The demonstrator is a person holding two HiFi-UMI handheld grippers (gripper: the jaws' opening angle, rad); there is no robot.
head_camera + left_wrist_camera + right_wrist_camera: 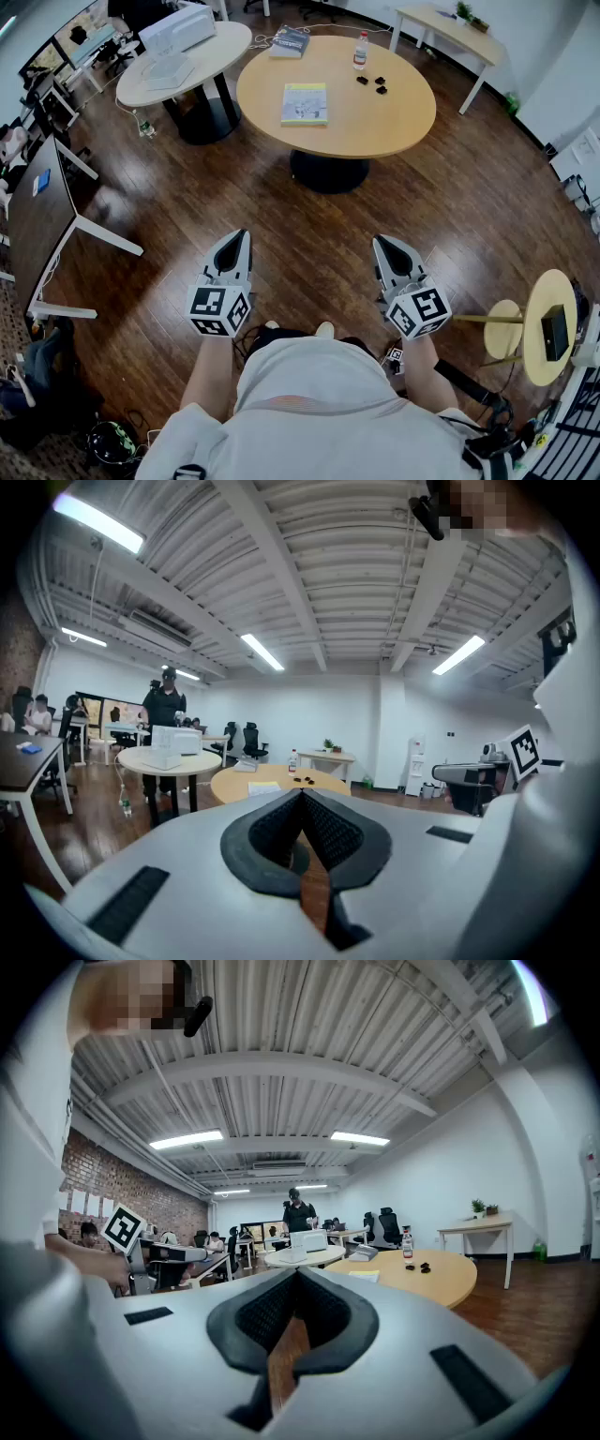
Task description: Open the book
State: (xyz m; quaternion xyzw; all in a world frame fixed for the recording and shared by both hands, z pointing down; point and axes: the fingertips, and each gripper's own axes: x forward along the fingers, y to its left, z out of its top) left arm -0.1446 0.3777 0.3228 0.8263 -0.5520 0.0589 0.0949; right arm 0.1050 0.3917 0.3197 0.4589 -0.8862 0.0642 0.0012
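Head view: book [305, 103], thin, likely light, floppy cover; flat on table [394, 122]; take cover's free edge. Left gripper [240, 236], right gripper [381, 242]: jaws together, empty.

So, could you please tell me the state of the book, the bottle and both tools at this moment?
Pale green and white paperback book: closed, lying flat on the round wooden table.
Clear plastic bottle: standing upright on the same table.
Left tool: shut, nothing between its jaws, held over the floor short of the table.
Right tool: shut, nothing between its jaws, also short of the table.
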